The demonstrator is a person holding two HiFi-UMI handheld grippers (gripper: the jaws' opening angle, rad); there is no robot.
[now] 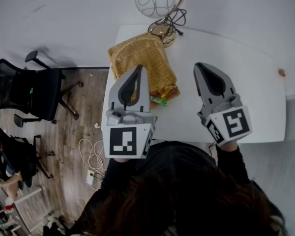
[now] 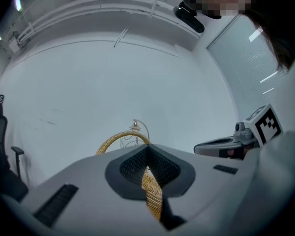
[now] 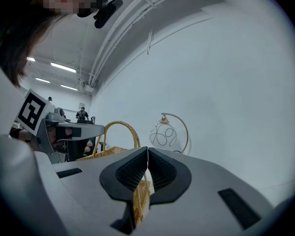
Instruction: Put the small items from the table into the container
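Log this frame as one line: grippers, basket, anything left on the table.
left gripper: shut, empty | right gripper: shut, empty | basket: table's left side | small orange item: table's right edge

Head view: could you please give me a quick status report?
Left gripper shut, empty, over basket. Right gripper shut, empty, above table. One small orange item at table's far right edge. Nothing in the way.

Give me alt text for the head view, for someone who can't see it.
A person holds two closed grippers, the left gripper and the right gripper, over a white table bearing a wicker basket, a glass globe lamp and a small orange item.
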